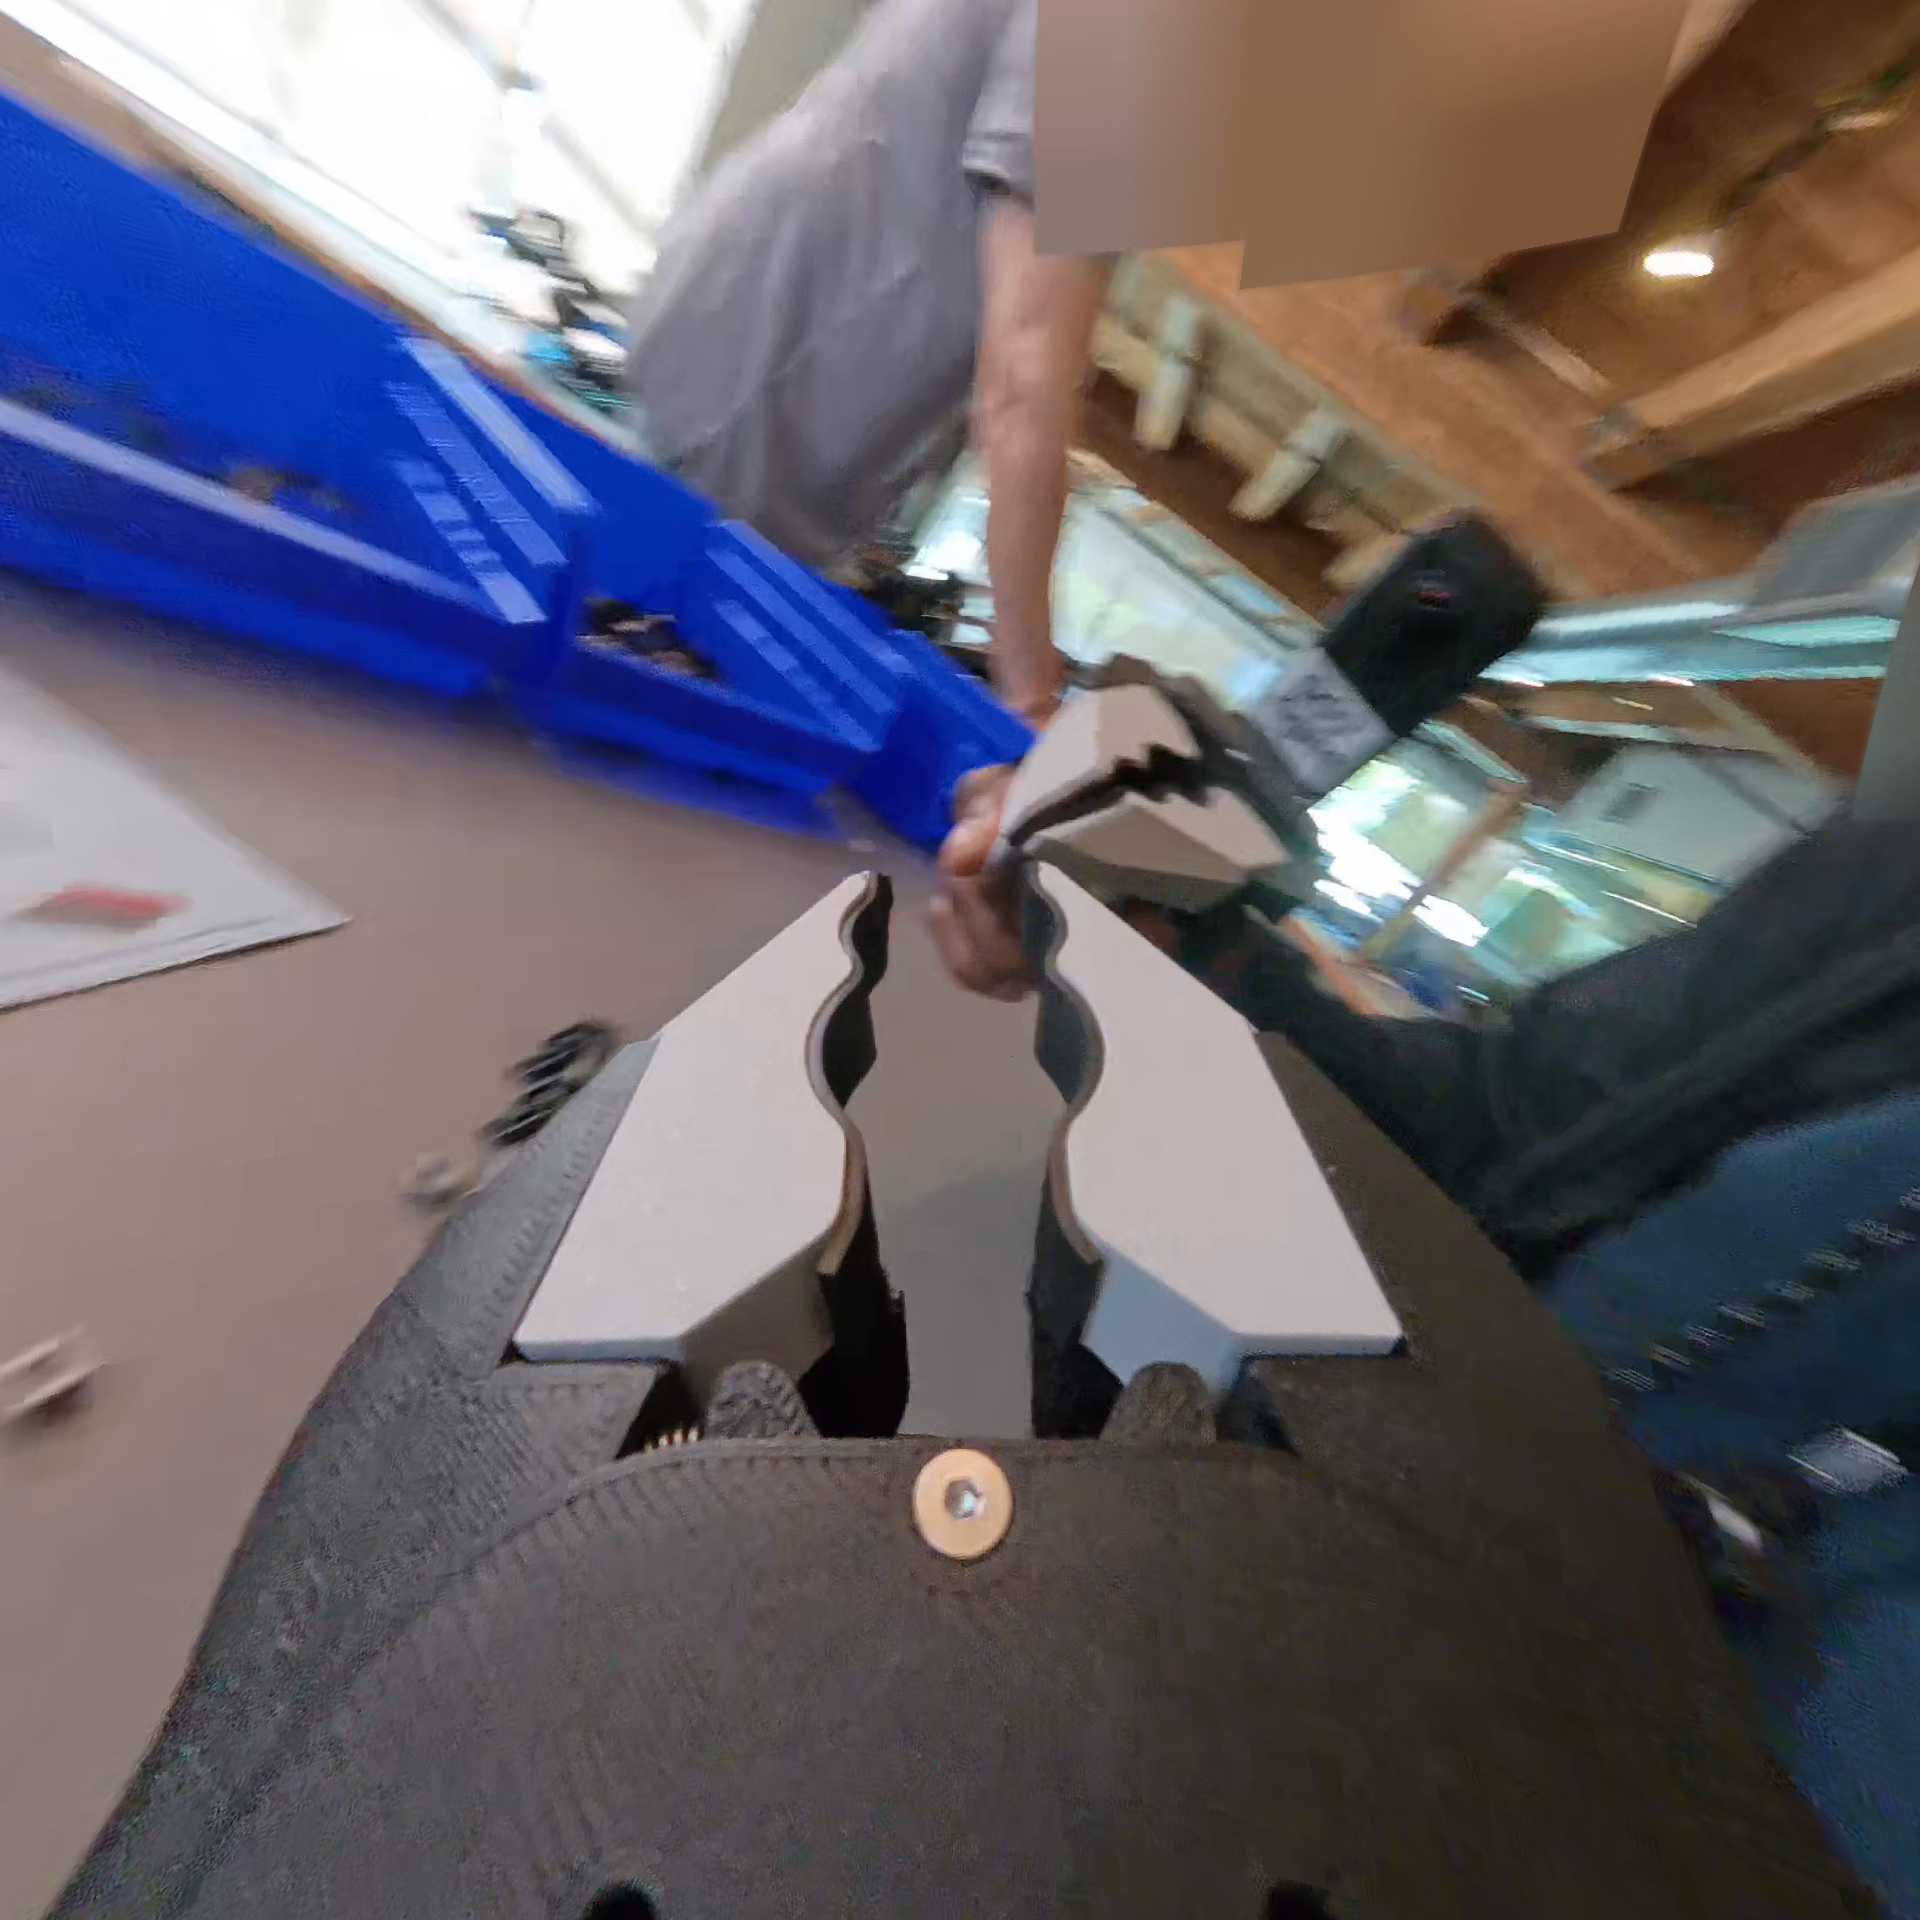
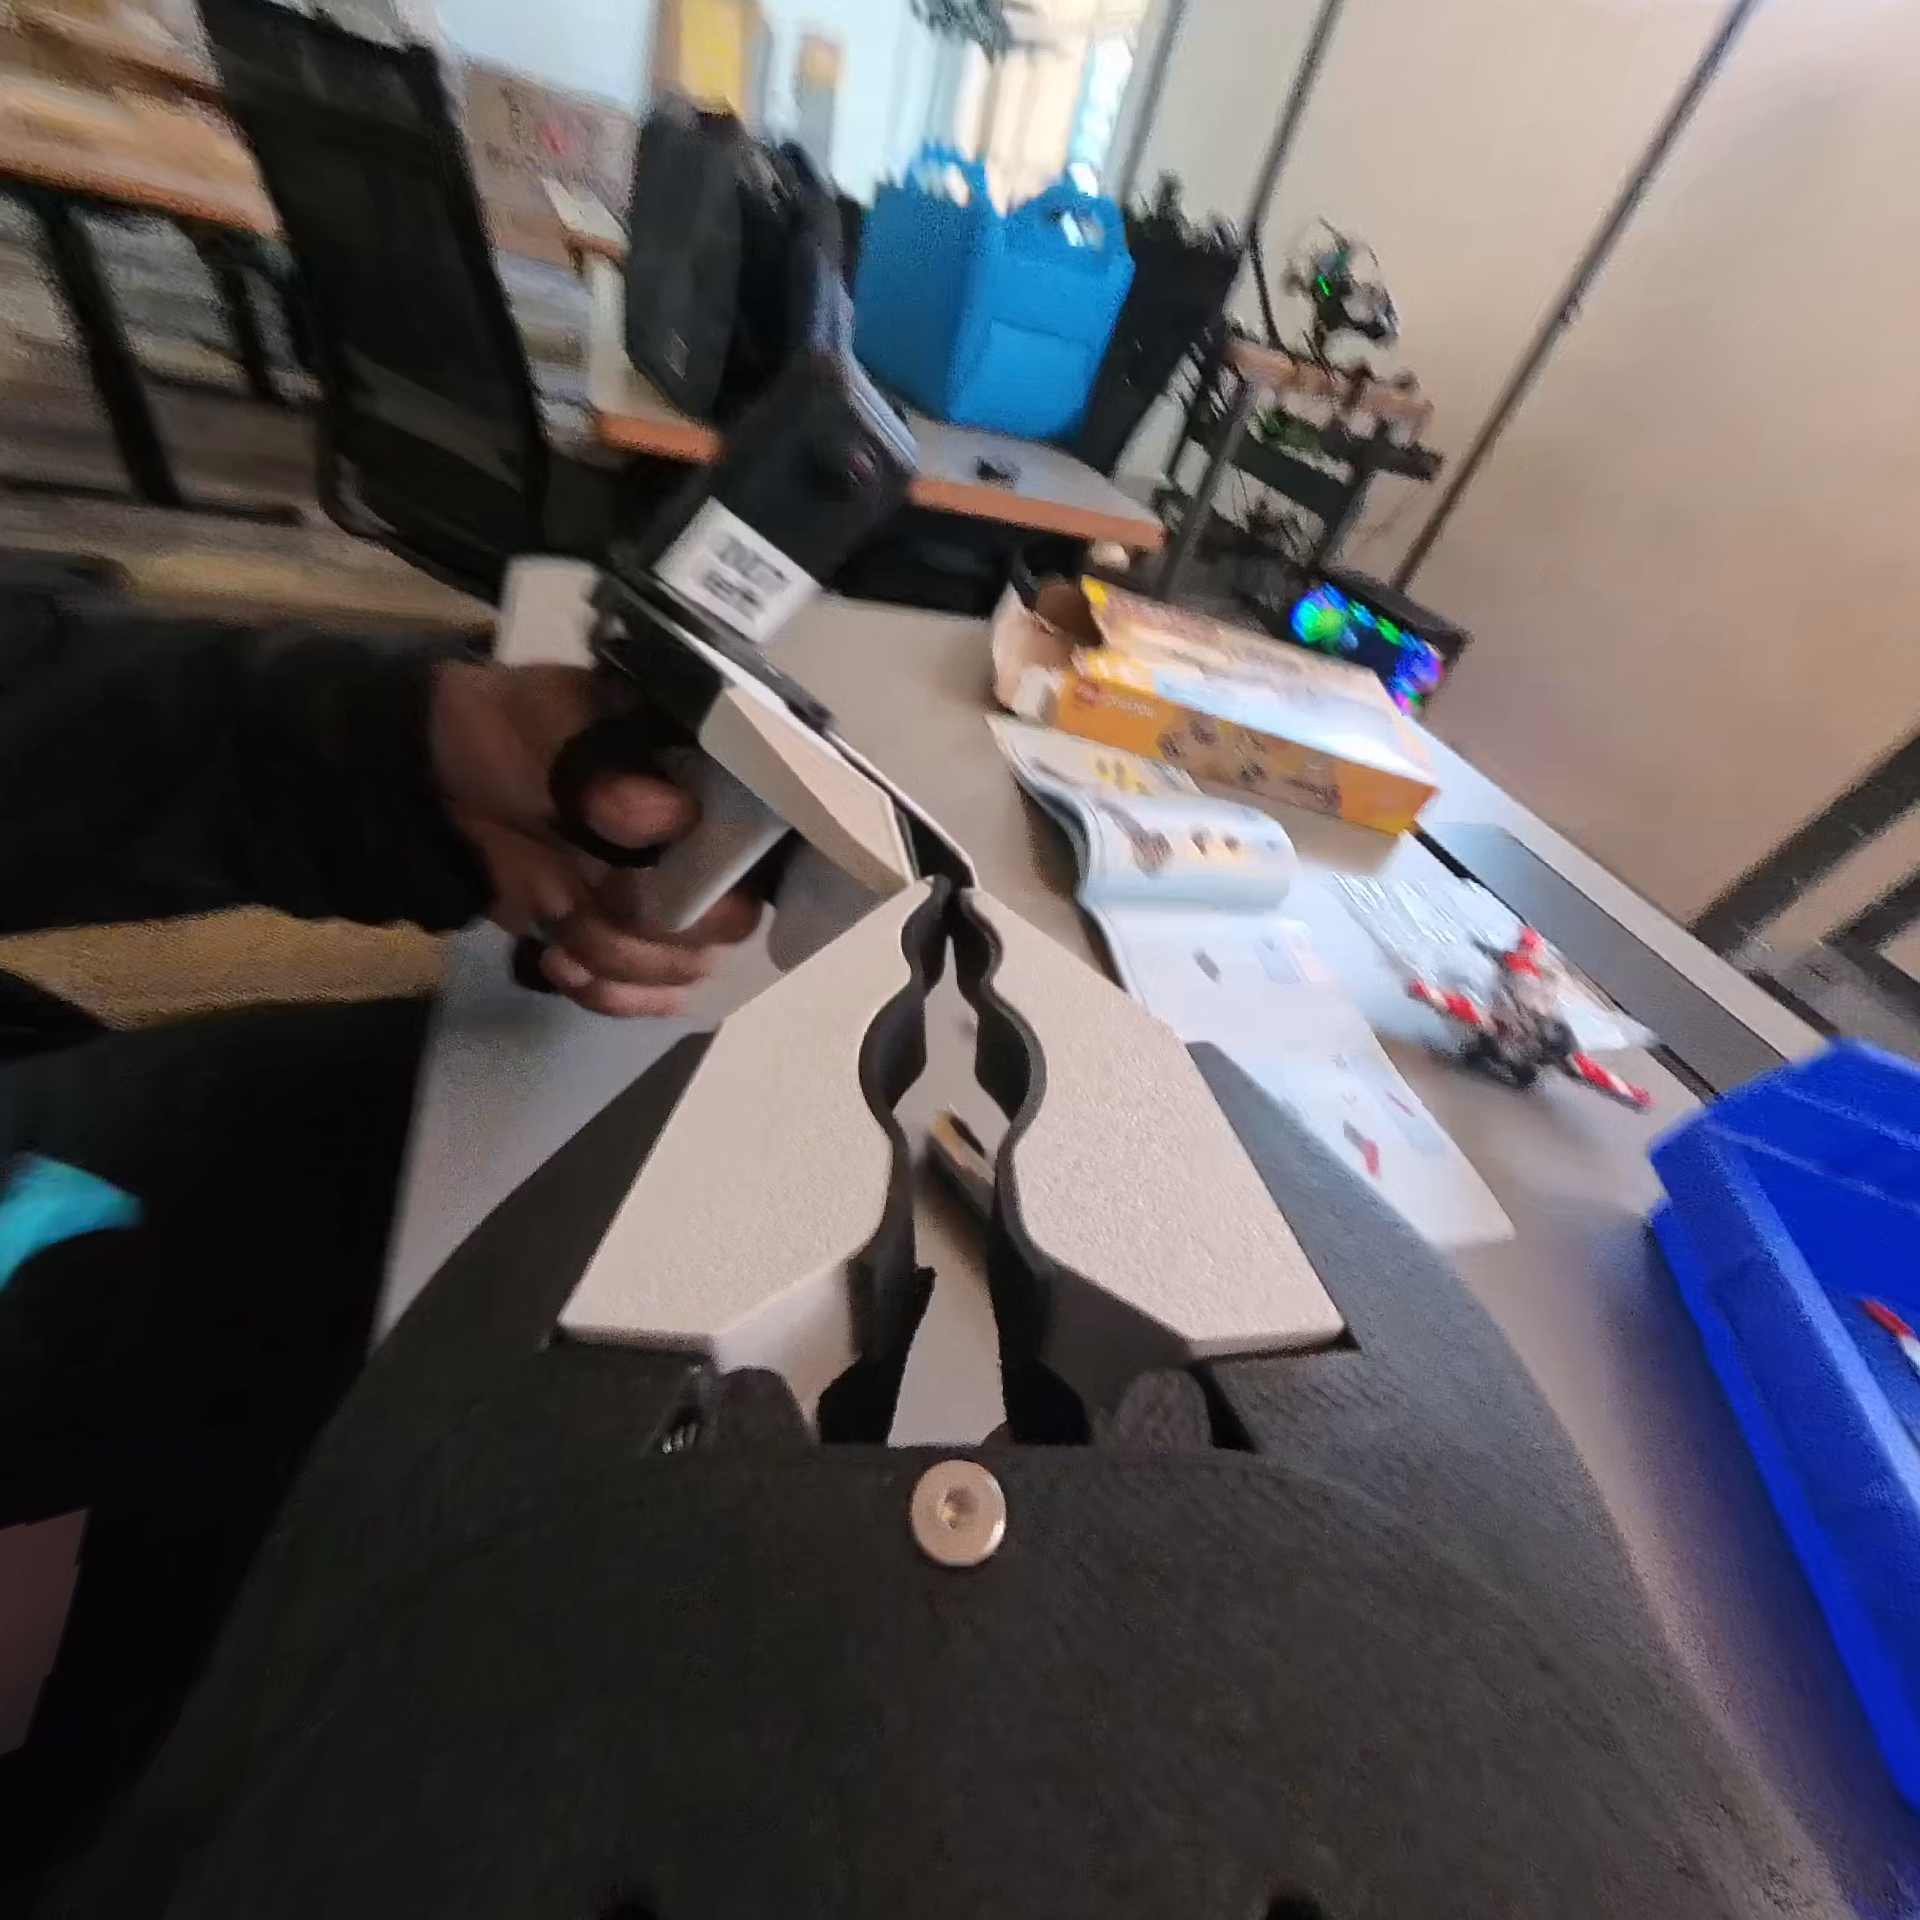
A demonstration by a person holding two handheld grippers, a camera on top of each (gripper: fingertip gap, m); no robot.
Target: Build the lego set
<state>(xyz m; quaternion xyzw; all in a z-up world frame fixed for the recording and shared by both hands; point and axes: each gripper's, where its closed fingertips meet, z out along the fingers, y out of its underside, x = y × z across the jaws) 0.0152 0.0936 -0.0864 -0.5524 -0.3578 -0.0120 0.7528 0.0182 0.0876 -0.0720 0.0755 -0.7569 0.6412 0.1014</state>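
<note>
My left gripper [image 1: 954,885] is open and empty, held low over the grey table [image 1: 520,831]. My right gripper [image 2: 952,891] has its tips closed together; in the left wrist view it [image 1: 1006,854] sits just beyond my left fingertips. A small dark piece [image 2: 961,1151] shows through the gap between the right fingers; I cannot tell whether it is gripped or lies on the table. The left gripper [image 2: 928,875] meets the right tips from the left, held by a dark-sleeved hand [image 2: 582,831]. A partly built red, white and black model [image 2: 1517,1029] lies at the far right.
Blue bins [image 1: 312,468] line the table's far side; one [image 2: 1818,1299] is at the right. An open instruction booklet [image 2: 1174,842] and a yellow box [image 2: 1247,717] lie ahead. Small loose pieces [image 1: 551,1070] and a paper sheet [image 1: 125,883] lie left. A standing person's hand [image 1: 977,935] rests near the tips. Both grippers' tips are close together, under 4 cm apart.
</note>
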